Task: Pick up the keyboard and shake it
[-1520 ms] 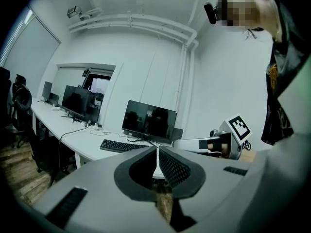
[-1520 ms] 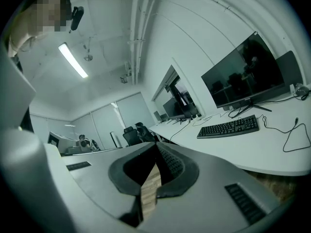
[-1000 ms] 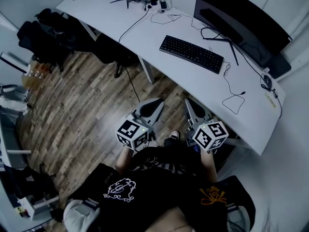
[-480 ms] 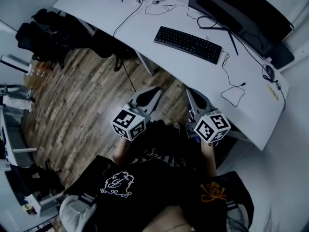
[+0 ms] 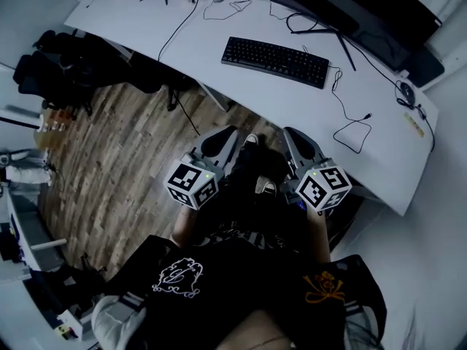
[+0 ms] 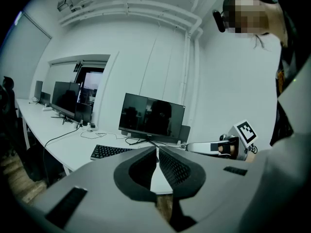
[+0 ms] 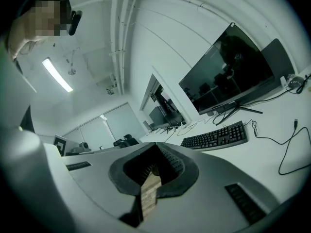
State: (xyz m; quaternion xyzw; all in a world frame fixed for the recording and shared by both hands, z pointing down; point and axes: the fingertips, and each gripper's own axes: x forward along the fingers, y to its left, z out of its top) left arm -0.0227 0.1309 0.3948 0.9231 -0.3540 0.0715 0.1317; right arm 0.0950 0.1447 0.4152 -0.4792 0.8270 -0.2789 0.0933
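A black keyboard (image 5: 276, 62) lies flat on the white desk (image 5: 292, 102), in front of a dark monitor. It also shows in the left gripper view (image 6: 109, 152) and the right gripper view (image 7: 216, 136). My left gripper (image 5: 230, 133) and right gripper (image 5: 292, 133) hang side by side over the floor, short of the desk's near edge and well apart from the keyboard. Both point toward the desk. The left gripper (image 6: 157, 149) has its jaws together with nothing between them. The right gripper (image 7: 156, 147) is likewise shut and empty.
A large monitor (image 5: 350, 13) stands behind the keyboard, with loose black cables (image 5: 352, 133) trailing to its right and a mouse (image 5: 403, 90) beyond. Dark chairs and bags (image 5: 51, 57) crowd the left, over the wooden floor (image 5: 124, 144). The person's shoes (image 5: 263, 188) show between the grippers.
Both grippers have moved a little forward toward the desk, still shut. The head view has shifted, so the desk and keyboard sit higher and further left in it.
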